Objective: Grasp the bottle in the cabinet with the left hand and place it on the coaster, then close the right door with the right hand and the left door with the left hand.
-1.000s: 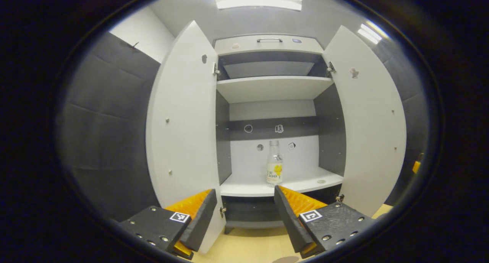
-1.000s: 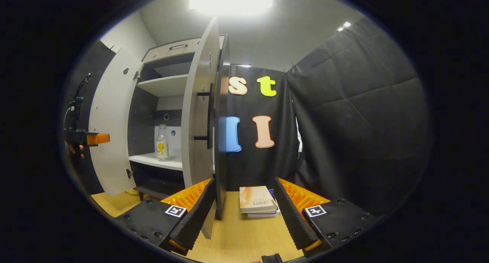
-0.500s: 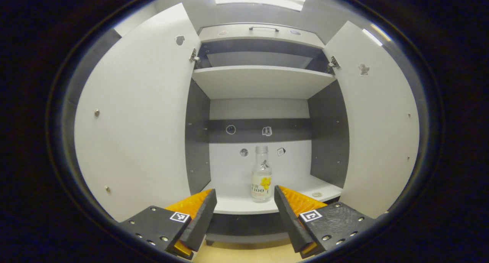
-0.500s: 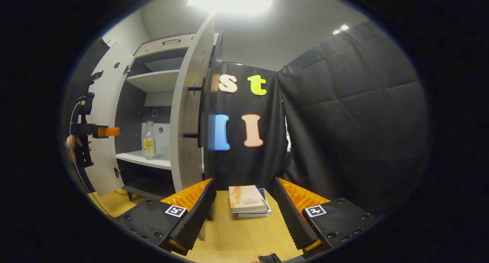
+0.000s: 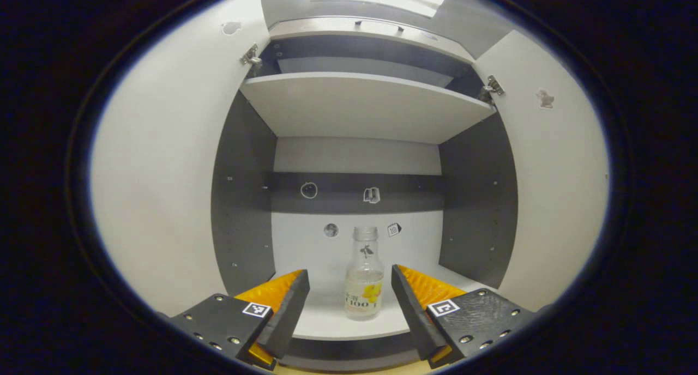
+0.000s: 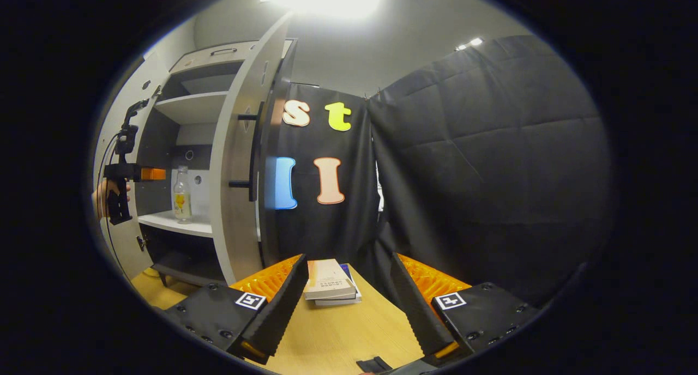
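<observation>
A clear bottle (image 5: pixel 363 279) with a yellow-printed label stands upright on the cabinet's lower white shelf (image 5: pixel 327 323). My left gripper (image 5: pixel 349 304) is open in front of it, the bottle framed between the two fingers but apart from them. Both cabinet doors stand open: the left door (image 5: pixel 163 189) and the right door (image 5: pixel 551 189). In the right gripper view the bottle (image 6: pixel 181 195) sits inside the cabinet, with the left gripper (image 6: pixel 147 174) held by a hand just left of it. My right gripper (image 6: pixel 349 304) is open over the wooden table (image 6: pixel 338 337), holding nothing.
A stack of books (image 6: pixel 330 282) lies on the table near the black cloth wall. The right door's outer face carries a black bar handle (image 6: pixel 252 151). An empty upper shelf (image 5: pixel 365 105) spans the cabinet above the bottle.
My left gripper has moved forward into the cabinet opening, so the bottle now sits larger and between its fingers. The right gripper view has swung rightward, shifting the cabinet toward its left edge.
</observation>
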Demonstrator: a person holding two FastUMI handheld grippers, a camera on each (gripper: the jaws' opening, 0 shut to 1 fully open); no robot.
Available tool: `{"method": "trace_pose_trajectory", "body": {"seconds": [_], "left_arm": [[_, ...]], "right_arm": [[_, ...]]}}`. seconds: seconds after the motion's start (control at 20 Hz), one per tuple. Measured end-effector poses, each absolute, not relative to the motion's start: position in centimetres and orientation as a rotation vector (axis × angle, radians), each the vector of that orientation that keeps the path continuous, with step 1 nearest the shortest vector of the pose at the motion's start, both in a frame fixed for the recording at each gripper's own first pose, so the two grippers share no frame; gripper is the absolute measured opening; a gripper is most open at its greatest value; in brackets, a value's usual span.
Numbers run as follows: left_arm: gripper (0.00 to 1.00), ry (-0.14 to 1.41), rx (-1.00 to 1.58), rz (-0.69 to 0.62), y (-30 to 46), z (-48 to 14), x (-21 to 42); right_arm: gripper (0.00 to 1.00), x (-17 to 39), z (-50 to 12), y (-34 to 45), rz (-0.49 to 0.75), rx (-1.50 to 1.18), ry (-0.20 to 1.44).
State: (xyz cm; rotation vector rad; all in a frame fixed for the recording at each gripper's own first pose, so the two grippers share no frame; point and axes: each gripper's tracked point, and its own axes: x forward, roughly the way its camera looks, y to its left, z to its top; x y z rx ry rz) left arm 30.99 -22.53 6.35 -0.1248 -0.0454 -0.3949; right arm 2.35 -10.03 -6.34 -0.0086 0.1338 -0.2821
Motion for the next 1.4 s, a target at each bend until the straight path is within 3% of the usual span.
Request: {"method": "trace_pose_trajectory", "body": {"seconds": [0.85,0.9,0.95,1.05,1.1,1.15,1.25,1.4], "left_arm": [[0.88,-0.001,-0.079,-0.489,-27.9,5.7,41.0],[0.86,-0.009,-0.074,-0.48,-27.8,6.1,41.2],[0.69,-0.011,-0.066,-0.476,-28.0,6.1,41.3],[0.51,0.003,-0.045,-0.484,-28.4,5.8,41.4],[0.54,0.001,-0.043,-0.484,-28.2,6.0,40.9],[0.43,0.003,-0.044,-0.485,-28.6,5.9,41.3],[0.39,0.008,-0.052,-0.474,-28.4,5.7,41.2],[0.39,-0.006,-0.066,-0.472,-28.3,6.3,40.8]], "right_arm": [[0.96,2.1,-7.2,-10.1,-0.401,-0.027,0.186],[0.95,2.0,-7.3,-10.1,-0.399,-0.026,0.189],[0.95,2.0,-7.2,-10.1,-0.397,-0.027,0.194],[0.95,2.0,-7.3,-10.1,-0.398,-0.027,0.202],[0.97,2.0,-7.2,-10.2,-0.397,-0.024,0.202],[0.97,2.1,-7.2,-10.3,-0.396,-0.021,0.202],[0.97,2.0,-7.1,-10.5,-0.393,-0.016,0.202],[0.97,1.9,-7.2,-10.7,-0.376,-0.012,0.2]]}}
